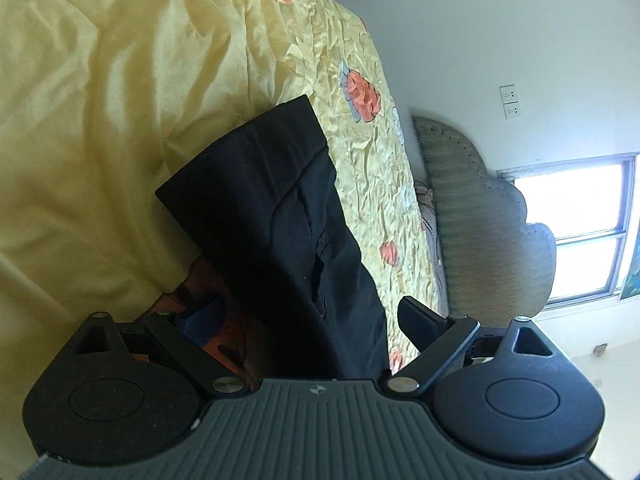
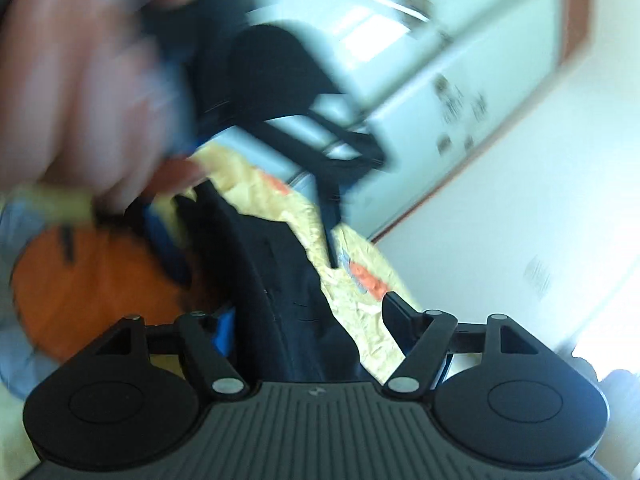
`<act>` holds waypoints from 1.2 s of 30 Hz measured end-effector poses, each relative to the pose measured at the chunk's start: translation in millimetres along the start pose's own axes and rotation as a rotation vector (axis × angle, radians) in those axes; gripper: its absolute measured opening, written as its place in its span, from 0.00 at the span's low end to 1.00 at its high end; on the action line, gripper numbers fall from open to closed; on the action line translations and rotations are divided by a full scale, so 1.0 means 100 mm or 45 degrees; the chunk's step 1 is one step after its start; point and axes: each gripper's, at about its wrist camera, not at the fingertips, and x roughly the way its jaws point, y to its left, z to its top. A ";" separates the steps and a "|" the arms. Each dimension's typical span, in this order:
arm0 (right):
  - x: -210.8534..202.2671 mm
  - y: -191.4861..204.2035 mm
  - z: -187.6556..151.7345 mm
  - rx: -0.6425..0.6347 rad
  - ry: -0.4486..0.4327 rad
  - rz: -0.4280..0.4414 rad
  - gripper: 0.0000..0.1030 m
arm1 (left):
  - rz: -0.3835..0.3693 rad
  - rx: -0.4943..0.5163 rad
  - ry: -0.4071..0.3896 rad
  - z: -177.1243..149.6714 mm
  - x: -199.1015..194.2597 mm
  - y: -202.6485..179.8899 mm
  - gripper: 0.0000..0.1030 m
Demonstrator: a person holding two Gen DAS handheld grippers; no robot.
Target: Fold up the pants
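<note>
Left wrist view shows black pants (image 1: pixel 276 216) lying on a yellow quilt (image 1: pixel 100 100) with orange flowers, part-folded into a long strip whose far end is square and flat. The near end runs down between the fingers of the left gripper (image 1: pixel 312 320), whose jaws stand wide with the cloth loose between them, not pinched. Right wrist view is blurred by motion: the same pants (image 2: pixel 280 280) pass between the fingers of the right gripper (image 2: pixel 308 320), jaws also wide and apart from the fabric. A blurred hand (image 2: pixel 80 80) and what looks like the other gripper's dark frame fill the upper left. Beyond the bed are a padded headboard (image 1: pixel 488 240), a window (image 1: pixel 580 232) and a white wall. To fold well, I judge each gripper should close on both layers at the near corners, lift evenly, and lay that edge square onto the far end without dragging the quilt.
</note>
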 end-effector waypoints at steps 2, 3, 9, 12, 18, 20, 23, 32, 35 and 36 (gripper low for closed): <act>0.02 -0.22 0.00 0.150 0.036 0.078 0.71 | -0.010 0.001 -0.037 0.04 0.07 -0.03 0.88; 0.03 -0.31 -0.01 0.207 0.066 0.158 0.71 | 0.000 0.010 -0.061 0.06 0.09 -0.05 0.81; 0.13 -0.97 -0.12 0.696 0.101 0.455 0.70 | 0.106 0.082 -0.143 0.13 0.15 -0.10 0.56; 0.44 -0.88 -0.27 0.625 0.271 0.372 0.71 | 0.176 0.156 -0.181 0.09 0.15 -0.13 0.42; 0.52 -0.96 -0.44 0.708 0.286 0.443 0.71 | 0.324 0.353 -0.278 -0.07 0.15 -0.32 0.16; 0.48 -1.07 -0.43 0.767 0.212 0.390 0.71 | 0.376 0.480 -0.339 -0.21 0.10 -0.51 0.13; 0.37 -1.27 -0.46 0.862 0.138 0.325 0.71 | 0.430 0.736 -0.451 -0.62 0.00 -0.92 0.12; -0.16 -1.87 -0.93 1.260 0.000 0.319 0.71 | 0.272 1.165 -0.490 -1.64 0.15 -1.74 0.09; -0.39 -2.03 -1.21 1.335 0.000 0.254 0.71 | 0.210 1.232 -0.411 -1.92 0.33 -1.88 0.10; -0.46 -2.06 -1.31 1.348 0.006 0.229 0.71 | 0.199 1.258 -0.387 -2.01 0.41 -1.91 0.10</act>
